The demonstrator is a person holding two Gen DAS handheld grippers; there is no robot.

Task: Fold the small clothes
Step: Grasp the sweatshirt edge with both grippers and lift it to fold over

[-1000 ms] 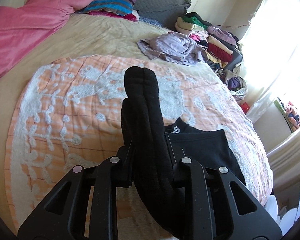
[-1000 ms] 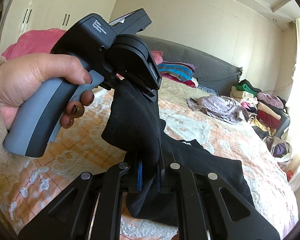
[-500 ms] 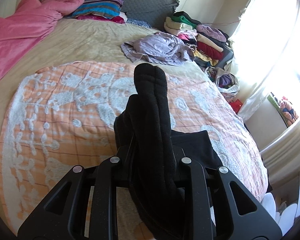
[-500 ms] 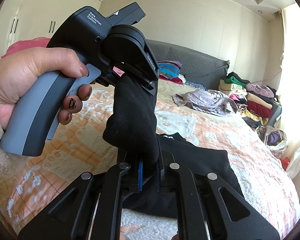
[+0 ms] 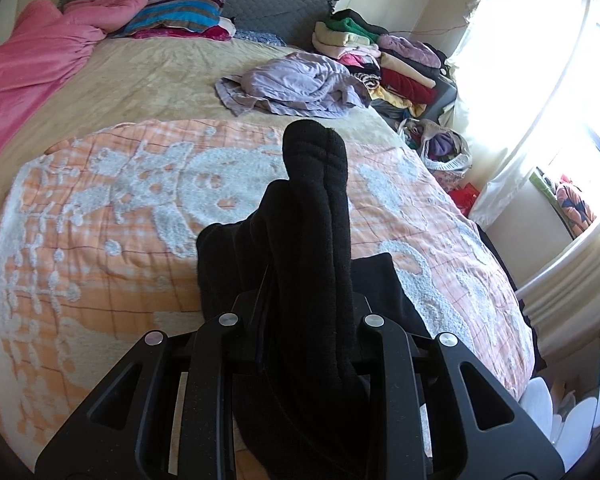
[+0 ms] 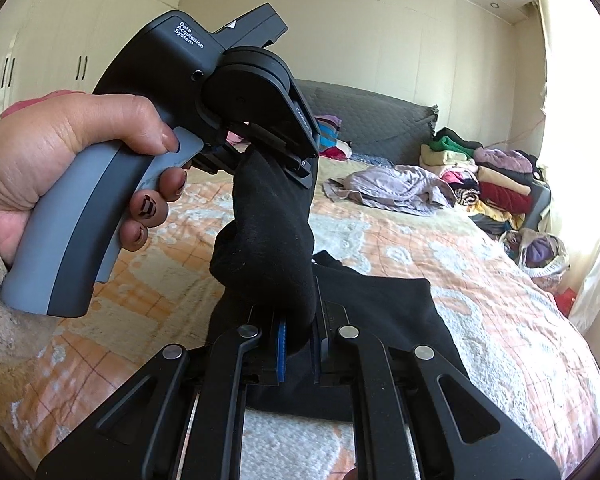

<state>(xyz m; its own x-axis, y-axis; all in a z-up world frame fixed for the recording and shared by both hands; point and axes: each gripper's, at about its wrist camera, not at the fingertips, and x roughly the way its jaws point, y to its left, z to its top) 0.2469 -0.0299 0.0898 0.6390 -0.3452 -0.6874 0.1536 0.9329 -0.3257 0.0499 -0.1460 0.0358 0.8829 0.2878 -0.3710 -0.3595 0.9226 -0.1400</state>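
Bedroom with an orange patterned blanket point(image 5: 100, 240) over the bed. Both tongs, left point(image 5: 304, 320) and right point(image 6: 298, 344), clamp one black sock point(image 6: 268, 240) mid-air above a black garment point(image 6: 380, 312). Keep the sock taut, ends aligned, before doubling it.

Your sock point(image 6: 268, 236) hangs between your left gripper point(image 6: 278, 160) above and your right gripper point(image 6: 298, 344) below, over the garment point(image 6: 384, 320) on the blanket point(image 5: 100, 216); crumpled clothes point(image 5: 296, 88) lie behind.
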